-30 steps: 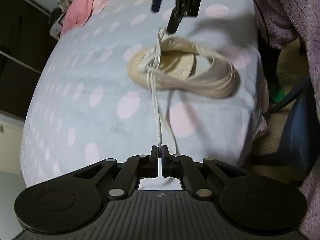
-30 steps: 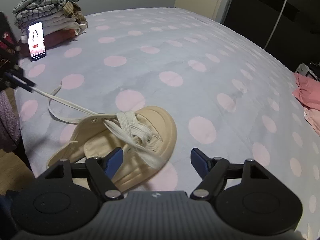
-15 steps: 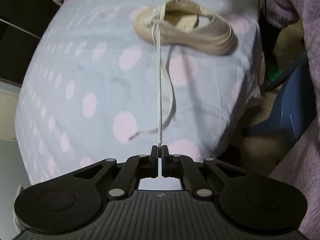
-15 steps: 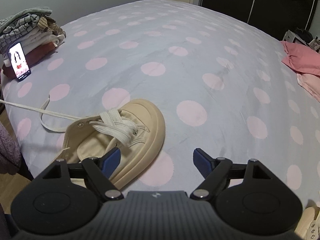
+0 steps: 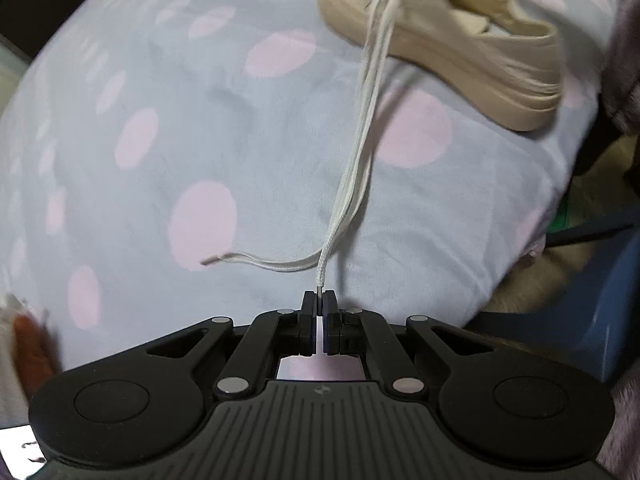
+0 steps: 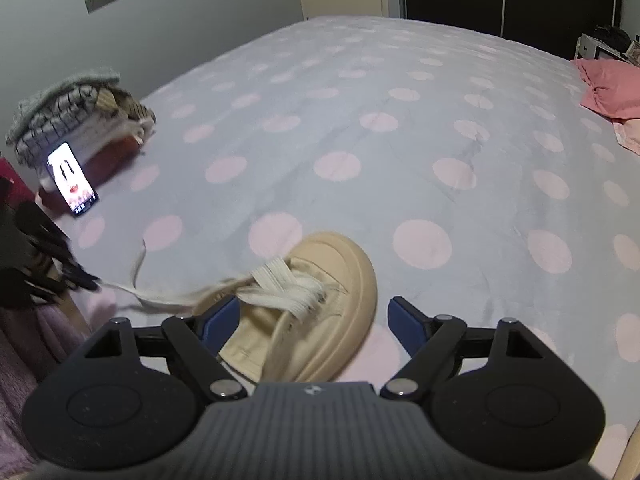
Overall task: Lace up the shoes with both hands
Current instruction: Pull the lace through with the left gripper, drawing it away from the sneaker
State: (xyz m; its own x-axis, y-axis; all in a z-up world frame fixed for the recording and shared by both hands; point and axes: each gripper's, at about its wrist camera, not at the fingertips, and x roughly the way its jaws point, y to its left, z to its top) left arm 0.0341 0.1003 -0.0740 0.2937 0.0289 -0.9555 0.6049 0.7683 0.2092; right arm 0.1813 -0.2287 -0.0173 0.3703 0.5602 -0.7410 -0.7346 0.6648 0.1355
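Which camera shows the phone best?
The right wrist camera. The phone leans lit up against a pile of folded clothes on the bed, in plain view. The left wrist camera catches at most a bright sliver at its bottom left corner, too little to tell.

The right gripper (image 6: 314, 322) fills the bottom of the frame, its blue-tipped fingers (image 6: 404, 316) spread wide apart over a beige shoe (image 6: 320, 320) lying on a dotted bedspread (image 6: 360, 120). A white lace (image 6: 160, 300), blurred, trails from the shoe toward the left edge. At upper left a lit phone (image 6: 72, 180) leans on folded clothes (image 6: 76, 116); pink fabric (image 6: 608, 88) lies at upper right.
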